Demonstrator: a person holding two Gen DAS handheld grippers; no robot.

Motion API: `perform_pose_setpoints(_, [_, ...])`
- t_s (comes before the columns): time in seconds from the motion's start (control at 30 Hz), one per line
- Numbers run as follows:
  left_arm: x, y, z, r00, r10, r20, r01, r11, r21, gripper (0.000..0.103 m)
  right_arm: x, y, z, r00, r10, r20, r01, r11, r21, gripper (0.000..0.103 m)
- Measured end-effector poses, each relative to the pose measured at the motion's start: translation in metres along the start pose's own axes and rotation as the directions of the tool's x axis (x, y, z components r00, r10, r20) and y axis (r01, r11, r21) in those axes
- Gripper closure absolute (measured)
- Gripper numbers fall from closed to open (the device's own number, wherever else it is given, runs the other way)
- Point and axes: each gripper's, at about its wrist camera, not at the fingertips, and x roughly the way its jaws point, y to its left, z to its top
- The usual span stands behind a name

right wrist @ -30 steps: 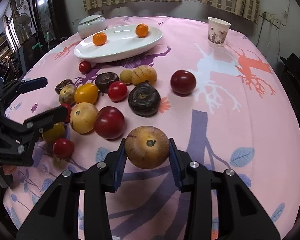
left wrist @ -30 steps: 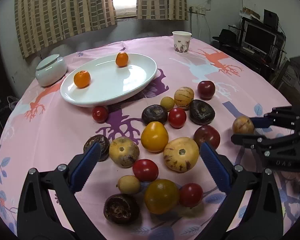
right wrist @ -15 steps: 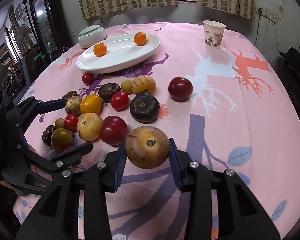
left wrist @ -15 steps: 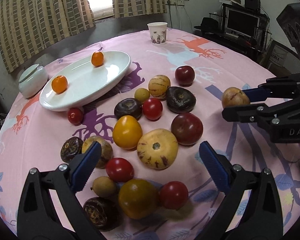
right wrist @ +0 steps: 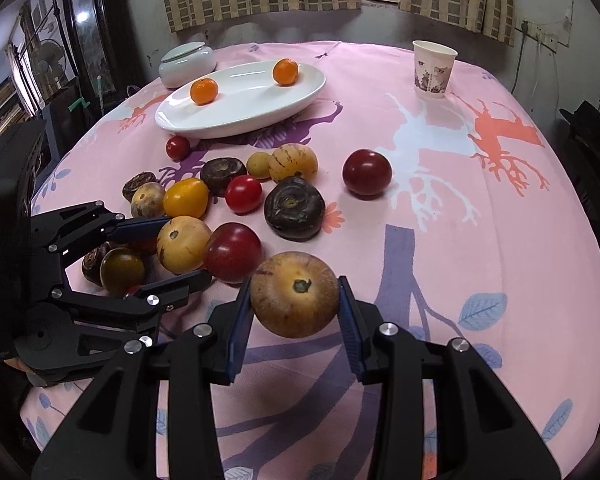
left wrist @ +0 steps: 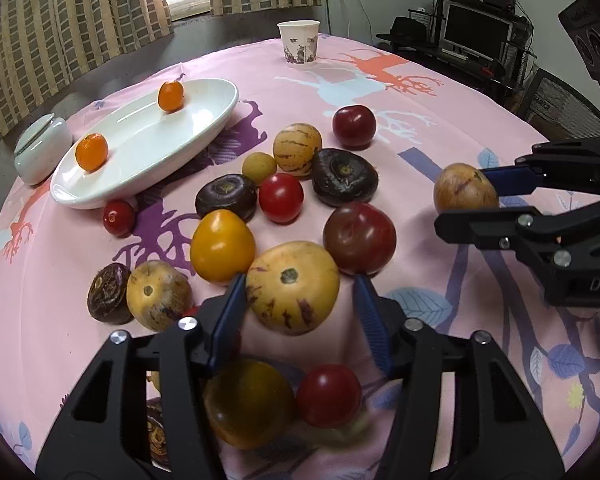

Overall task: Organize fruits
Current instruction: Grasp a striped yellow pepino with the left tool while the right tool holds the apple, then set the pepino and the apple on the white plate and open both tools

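Loose fruits lie on a pink tablecloth, and a white oval plate point(left wrist: 204, 128) at the back left holds two small oranges point(left wrist: 91, 151). My left gripper point(left wrist: 299, 280) hangs low over the pile, its jaws closing around a yellow speckled melon point(left wrist: 292, 292). The left pad is at the melon's side, while a small gap shows at the right pad. The right wrist view shows the same gripper point(right wrist: 188, 250) astride that melon point(right wrist: 182, 244). My right gripper point(right wrist: 296, 308) is shut on a tan round melon point(right wrist: 295, 294), held above the cloth.
A dark red tomato point(left wrist: 359, 238) and a yellow tomato point(left wrist: 222, 246) crowd the speckled melon. Several more fruits lie around and under the left gripper. A paper cup point(left wrist: 299, 42) stands at the back and a white lidded jar point(left wrist: 40, 152) beside the plate.
My left gripper has come forward and down over the pile, and its jaws have narrowed from wide apart to either side of the speckled melon. The right gripper has kept still with its melon.
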Motion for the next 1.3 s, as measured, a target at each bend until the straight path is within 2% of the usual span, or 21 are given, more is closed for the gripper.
perform_pose_setpoints(0.03, [0.001,0.0,0.0,1.0,0.016,0.003,-0.016,1.0,0.006,0.056,0.001,0.0,0.0,1.0,-0.001,-0.002,0.001,1.0,-0.002,0.062])
perform_pose_setpoints(0.2, [-0.003,0.004,0.001,1.0,-0.012,0.004,0.012,0.999,-0.032,0.056,0.0,-0.002,0.001,1.0,-0.002,0.009,0.002,1.0,0.009,0.062])
perform_pose_setpoints(0.47, [-0.029,0.01,0.005,0.996,0.012,0.087,-0.007,0.998,-0.054,0.056,-0.01,-0.006,0.005,0.996,0.029,0.088,-0.031,0.999,0.026,0.062])
perform_pose_setpoints(0.63, [-0.046,0.026,0.013,0.994,0.022,0.106,-0.009,0.992,-0.123,0.056,-0.013,-0.007,0.008,0.988,0.063,0.139,-0.07,0.997,0.042,0.062])
perform_pose_setpoints(0.73, [-0.059,0.038,0.021,0.992,0.027,0.119,-0.01,0.99,-0.141,0.056,-0.014,-0.007,0.013,0.987,0.036,0.154,-0.048,0.996,0.073,0.062])
perform_pose_setpoints(0.8, [-0.064,0.051,0.03,0.992,0.045,0.119,-0.027,0.989,-0.148,0.056,-0.018,-0.004,0.022,0.985,0.049,0.162,-0.062,0.995,0.078,0.062])
perform_pose_setpoints(0.9, [-0.065,0.074,0.045,0.99,0.075,0.119,-0.053,0.983,-0.173,0.056,-0.02,0.001,0.049,0.987,0.04,0.156,-0.049,0.997,0.053,0.062])
perform_pose_setpoints(1.03, [-0.053,0.112,0.065,0.99,0.097,0.106,-0.069,0.969,-0.237,0.056,-0.007,0.009,0.103,0.988,0.033,0.154,-0.033,0.999,-0.004,0.062])
perform_pose_setpoints(1.17, [-0.021,0.146,0.083,0.989,0.141,0.052,-0.12,0.951,-0.285,0.056,0.04,0.014,0.161,0.996,0.063,0.07,-0.065,0.998,0.025,0.061])
perform_pose_setpoints(1.3, [0.009,0.177,0.092,0.986,0.168,0.012,-0.155,0.931,-0.33,0.056,0.091,0.025,0.203,1.0,0.008,0.026,-0.008,1.0,0.003,0.061])
